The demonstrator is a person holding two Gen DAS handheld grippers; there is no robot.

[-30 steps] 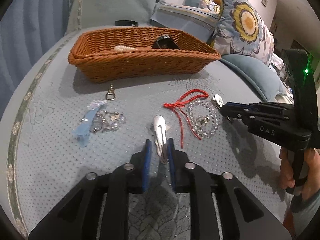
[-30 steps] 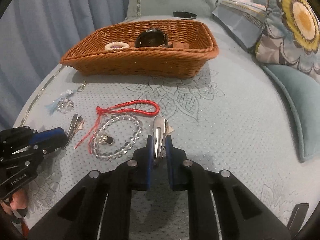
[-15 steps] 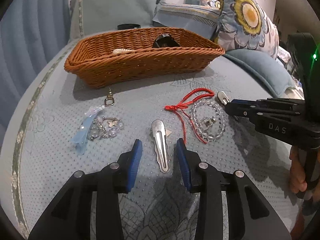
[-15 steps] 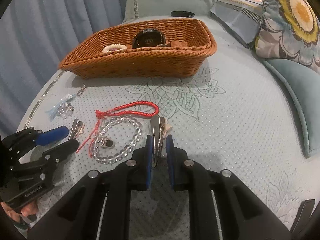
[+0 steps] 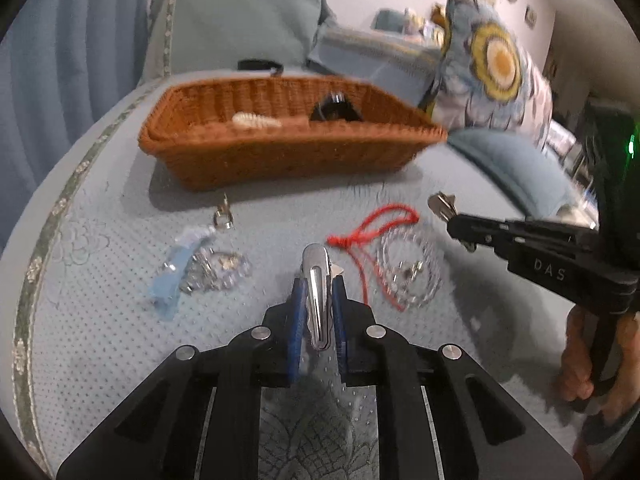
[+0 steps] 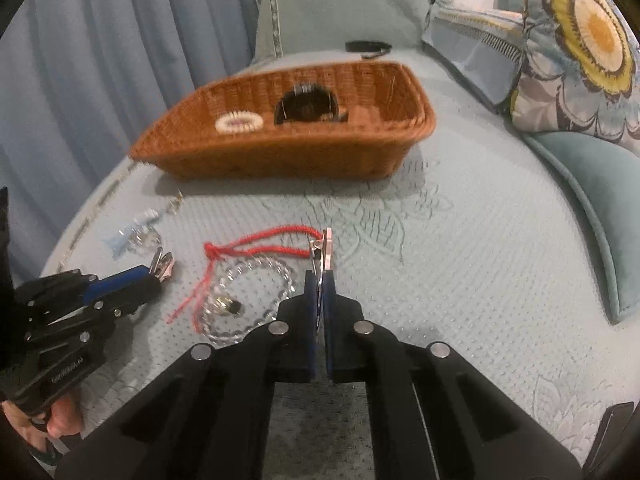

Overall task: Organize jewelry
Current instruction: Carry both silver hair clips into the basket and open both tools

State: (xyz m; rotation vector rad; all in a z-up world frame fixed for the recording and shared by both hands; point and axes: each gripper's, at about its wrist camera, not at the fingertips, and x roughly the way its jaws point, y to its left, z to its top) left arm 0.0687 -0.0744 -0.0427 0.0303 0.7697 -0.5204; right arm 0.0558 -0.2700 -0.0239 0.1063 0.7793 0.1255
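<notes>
The left gripper (image 5: pixel 317 300) is clenched on a long silver metal hair clip (image 5: pixel 316 280), which points straight up the frame at the brown woven basket (image 5: pixel 280 160) in the upper middle. The right gripper (image 6: pixel 320 292) pinches a second silver clip (image 6: pixel 322 252), held on edge; its basket (image 6: pixel 280 160) sits up and left. The red cord bracelet (image 6: pixel 256 246) and clear bead bracelet (image 6: pixel 244 300) lie low between them. Nothing blocks either path, I think.
</notes>
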